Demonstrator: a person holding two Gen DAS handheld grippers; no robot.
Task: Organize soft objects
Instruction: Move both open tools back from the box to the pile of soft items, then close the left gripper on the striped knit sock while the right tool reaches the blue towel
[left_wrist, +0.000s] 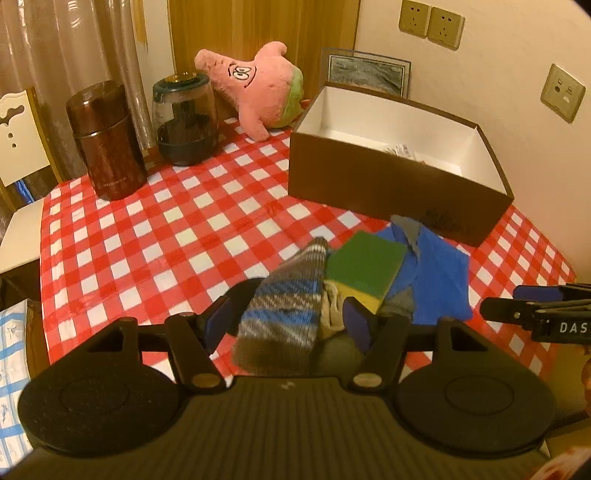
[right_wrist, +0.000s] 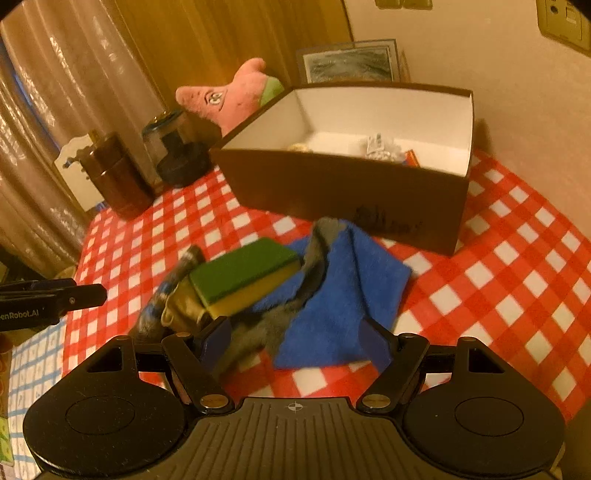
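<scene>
A pile of soft things lies on the red checked table in front of a brown box (left_wrist: 388, 184). In the left wrist view my left gripper (left_wrist: 290, 321) is open around a striped grey-blue sock (left_wrist: 284, 306). Beside it lie a green-yellow sponge (left_wrist: 364, 266), a tan cloth (left_wrist: 332, 306) and a blue cloth (left_wrist: 439, 273). In the right wrist view my right gripper (right_wrist: 295, 345) is open over the blue cloth (right_wrist: 332, 295) and a grey cloth (right_wrist: 258, 325). The sponge (right_wrist: 243, 273) lies left of it. The box (right_wrist: 332, 192) holds small items.
A pink plush starfish (left_wrist: 255, 81) leans at the back by the box. A brown canister (left_wrist: 107, 140) and a glass jar (left_wrist: 184, 118) stand at the back left. A framed picture (left_wrist: 369, 70) leans on the wall. A white chair (left_wrist: 18, 140) stands beyond the left edge.
</scene>
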